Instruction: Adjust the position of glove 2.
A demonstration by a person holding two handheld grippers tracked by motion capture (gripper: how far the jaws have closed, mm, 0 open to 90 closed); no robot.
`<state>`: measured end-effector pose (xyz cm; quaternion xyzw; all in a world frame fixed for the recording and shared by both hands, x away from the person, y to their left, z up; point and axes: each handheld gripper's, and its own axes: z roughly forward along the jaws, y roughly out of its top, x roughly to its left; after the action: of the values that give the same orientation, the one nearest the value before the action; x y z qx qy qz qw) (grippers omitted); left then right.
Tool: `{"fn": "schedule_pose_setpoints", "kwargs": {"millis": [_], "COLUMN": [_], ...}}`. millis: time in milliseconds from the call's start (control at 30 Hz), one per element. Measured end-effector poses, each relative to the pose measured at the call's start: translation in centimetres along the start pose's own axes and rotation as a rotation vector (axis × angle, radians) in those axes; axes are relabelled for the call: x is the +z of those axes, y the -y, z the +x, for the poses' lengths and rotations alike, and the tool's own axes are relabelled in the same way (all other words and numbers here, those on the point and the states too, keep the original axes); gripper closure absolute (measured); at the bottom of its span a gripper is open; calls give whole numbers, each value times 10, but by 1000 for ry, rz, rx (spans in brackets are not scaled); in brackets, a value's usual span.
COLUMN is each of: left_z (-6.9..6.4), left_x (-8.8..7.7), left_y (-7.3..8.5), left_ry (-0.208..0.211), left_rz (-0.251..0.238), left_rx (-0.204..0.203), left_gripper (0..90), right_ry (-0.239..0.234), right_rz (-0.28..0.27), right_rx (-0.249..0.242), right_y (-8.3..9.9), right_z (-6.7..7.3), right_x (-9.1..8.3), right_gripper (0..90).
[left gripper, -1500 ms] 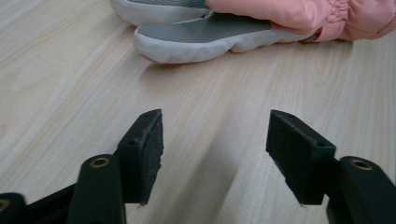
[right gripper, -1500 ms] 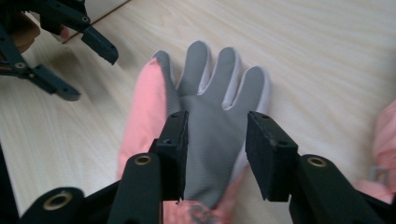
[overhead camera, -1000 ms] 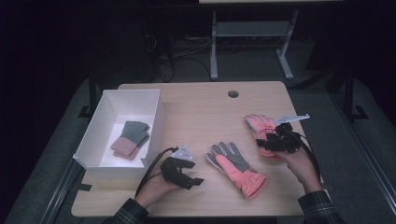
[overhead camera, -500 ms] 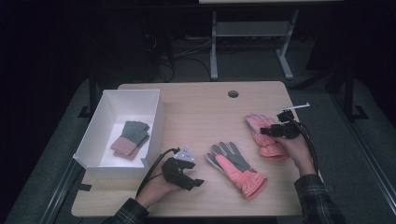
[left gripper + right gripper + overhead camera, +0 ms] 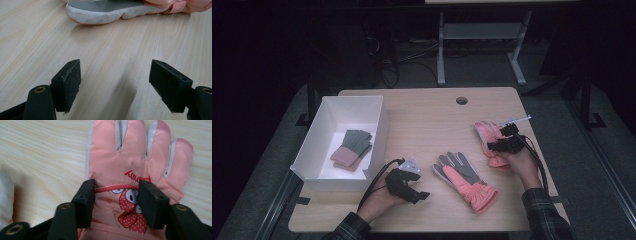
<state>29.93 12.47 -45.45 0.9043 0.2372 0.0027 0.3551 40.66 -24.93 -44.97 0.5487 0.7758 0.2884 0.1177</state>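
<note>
Pink glove (image 5: 130,170): my right claw (image 5: 116,195) has been closing, straddling it, pads not biting yet. Sink lower, pinch fabric squarely. Left claw (image 5: 120,82) spread, idle.

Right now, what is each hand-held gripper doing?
Left hand-held gripper: open, empty, over bare table.
Right hand-held gripper: jaws just closing around the pink glove; grip not certain.
</note>
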Motion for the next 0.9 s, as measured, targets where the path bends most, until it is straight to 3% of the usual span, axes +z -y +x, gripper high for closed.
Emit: {"fn": "schedule_pose_setpoints", "kwargs": {"millis": [100, 133, 400, 533, 567, 900], "left_z": [1, 1, 3, 6, 5, 7], "left_x": [0, 0, 0, -1, -1, -1], "left_y": [0, 1, 1, 1, 2, 2], "left_ry": [-1, -2, -10, -14, -14, -12], "left_rz": [6, 7, 10, 16, 7, 12], "left_rx": [6, 5, -4, -3, -12, -9], "left_gripper": [256, 256, 257, 257, 257, 257], "right_ry": [-16, -16, -40, -80, -83, -154], "right_rz": [13, 13, -16, -35, -44, -70], "right_rx": [22, 22, -8, 10, -4, -12], "right_y": [0, 0, 1, 1, 1, 4], "right_z": [-3, -3, -11, -17, -18, -16], "right_x": [-1, -1, -7, -13, -15, -41], "right_gripper": [616, 616, 807, 827, 828, 827]}}
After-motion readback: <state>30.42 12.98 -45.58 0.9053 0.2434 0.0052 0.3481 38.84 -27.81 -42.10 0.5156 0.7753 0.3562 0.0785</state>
